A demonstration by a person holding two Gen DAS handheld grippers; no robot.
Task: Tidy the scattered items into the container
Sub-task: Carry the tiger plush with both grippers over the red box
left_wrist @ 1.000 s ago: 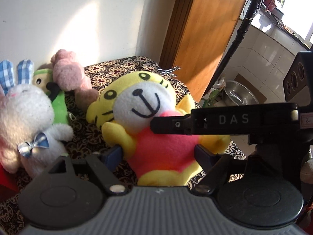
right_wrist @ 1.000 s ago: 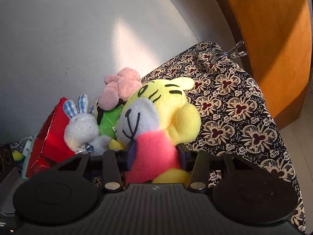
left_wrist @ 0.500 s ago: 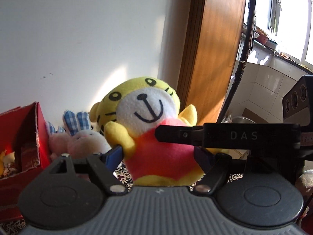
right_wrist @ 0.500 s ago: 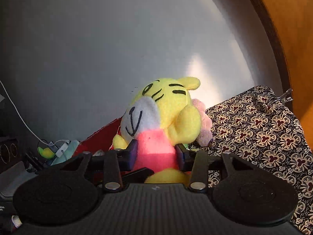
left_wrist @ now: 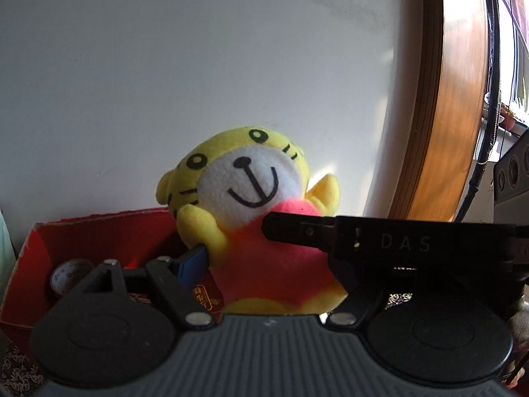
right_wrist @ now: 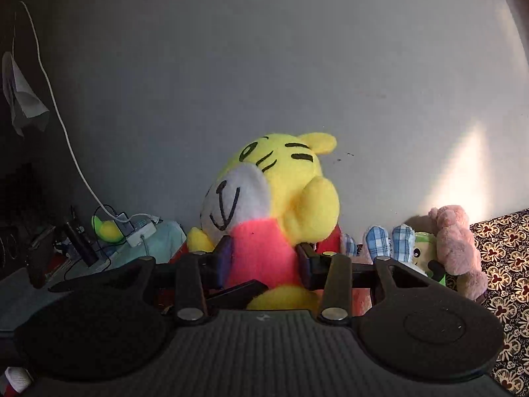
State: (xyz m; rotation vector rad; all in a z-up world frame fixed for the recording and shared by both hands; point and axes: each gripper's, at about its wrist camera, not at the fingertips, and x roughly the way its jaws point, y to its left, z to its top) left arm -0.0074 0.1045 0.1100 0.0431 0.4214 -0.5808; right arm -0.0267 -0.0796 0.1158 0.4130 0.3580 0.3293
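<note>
A yellow tiger plush (left_wrist: pixel 251 178) in a pink shirt hangs in the air, held from two sides. My left gripper (left_wrist: pixel 267 264) is shut on its body; the blue left pad presses under its arm, and the right pad is hidden behind a black finger (left_wrist: pixel 297 231) of the right gripper. My right gripper (right_wrist: pixel 264 259) is shut on the pink belly of the tiger plush (right_wrist: pixel 281 178). Just behind and below the plush stands the red box (left_wrist: pixel 99 228), open at the top, with a roll of tape (left_wrist: pixel 67 276) inside.
On the patterned cloth (right_wrist: pixel 502 248) to the right lie a rabbit with blue checked ears (right_wrist: pixel 390 241), a green toy (right_wrist: pixel 423 248) and a pink plush (right_wrist: pixel 456 248). Cables and a charger (right_wrist: pixel 139 231) clutter the left. A white wall is close behind, a wooden door (left_wrist: pixel 463 99) to the right.
Both grippers have lifted the tiger plush off the patterned cloth and carried it left, away from the other toys. The red box now sits right behind it.
</note>
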